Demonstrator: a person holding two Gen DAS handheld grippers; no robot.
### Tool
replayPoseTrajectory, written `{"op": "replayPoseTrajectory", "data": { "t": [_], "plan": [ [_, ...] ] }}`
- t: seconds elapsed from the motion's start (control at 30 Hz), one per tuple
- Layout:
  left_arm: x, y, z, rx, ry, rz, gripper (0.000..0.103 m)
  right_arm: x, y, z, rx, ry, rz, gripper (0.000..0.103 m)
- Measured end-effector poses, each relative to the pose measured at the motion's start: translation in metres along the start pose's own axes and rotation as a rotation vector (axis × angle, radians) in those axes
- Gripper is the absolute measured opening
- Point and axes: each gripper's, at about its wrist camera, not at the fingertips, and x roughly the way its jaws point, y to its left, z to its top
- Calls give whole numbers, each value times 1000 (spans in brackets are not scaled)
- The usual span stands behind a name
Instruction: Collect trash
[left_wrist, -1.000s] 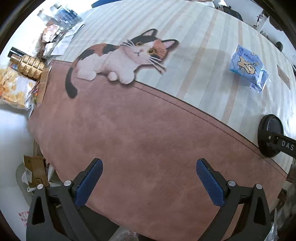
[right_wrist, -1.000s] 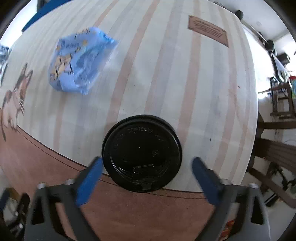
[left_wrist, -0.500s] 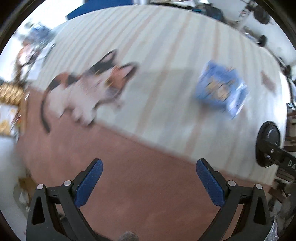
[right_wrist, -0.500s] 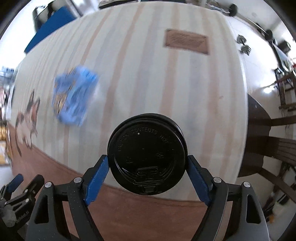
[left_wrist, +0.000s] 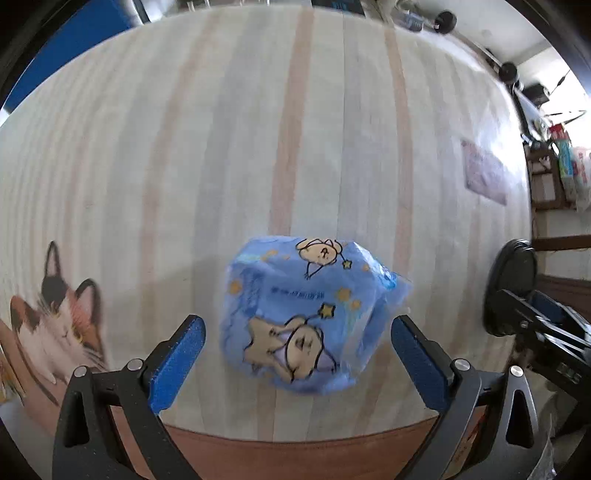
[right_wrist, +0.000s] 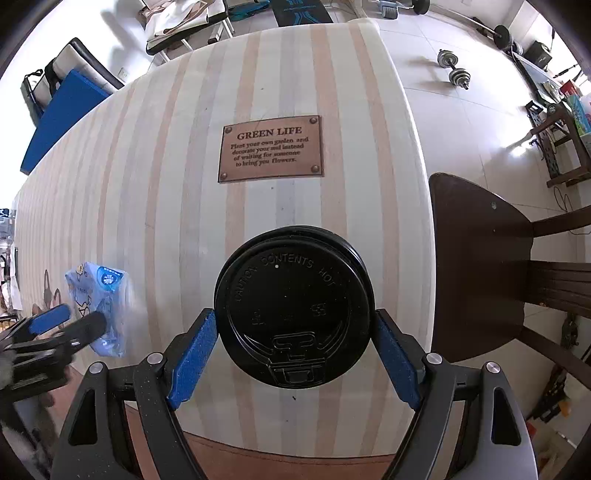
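A crumpled blue packet printed with cartoon bears lies on the striped tablecloth. My left gripper hangs over it, open, with the packet between its blue pads and a gap on both sides. A cup with a black lid reading "caution contents hot" sits between the pads of my right gripper, which is shut on its sides. The left wrist view shows that cup at the far right. The right wrist view shows the packet and the left gripper at the far left.
A brown "GREEN LIFE" plaque is printed on the cloth beyond the cup. A dark wooden chair stands at the table's right edge. A cat print lies left of the packet. Dumbbells rest on the floor.
My left gripper has swept right from the pink-brown cloth to over the blue packet. The right gripper's pads have closed on the cup, which now looks nearer to the camera.
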Motion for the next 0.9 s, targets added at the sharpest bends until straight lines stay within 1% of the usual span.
{"op": "replayPoseTrajectory", "data": {
  "t": [0.03, 0.07, 0.1, 0.13, 0.17, 0.27, 0.43, 0.5, 0.53, 0.67, 0.83, 0.9],
  "plan": [
    [3, -2, 1, 0, 0, 3, 102, 1, 1, 1, -1, 1, 1, 85],
    [5, -3, 3, -5, -7, -3, 92, 1, 1, 1, 0, 2, 3, 85],
    [5, -4, 5, -12, -8, -3, 73, 0, 3, 1, 1, 2, 4, 85],
    [5, -4, 5, -17, -10, -9, 66, -1, 6, 1, 3, 0, 4, 85],
    [4, -5, 5, -24, -19, -12, 63, -1, 8, 1, 2, 0, 6, 85],
    [-3, 0, -1, -44, -49, -28, 44, -2, 4, 2, -2, -1, 14, 85],
    [-27, -4, -16, -60, -118, -6, 43, -7, 19, -1, -19, -8, 25, 85],
    [-36, -4, -24, -70, -139, -13, 38, -10, 24, -4, -32, -13, 29, 85],
    [-40, 2, -37, -75, -150, -14, 37, -12, 28, -6, -37, -14, 33, 85],
    [-57, 14, -58, -103, -196, -21, 37, -22, 44, -18, -62, -32, 54, 85],
    [-77, 35, -98, -145, -249, -29, 37, -34, 62, -36, -97, -45, 75, 85],
    [-84, 52, -111, -167, -264, -32, 37, -41, 72, -47, -114, -50, 80, 85]
  ]
}}
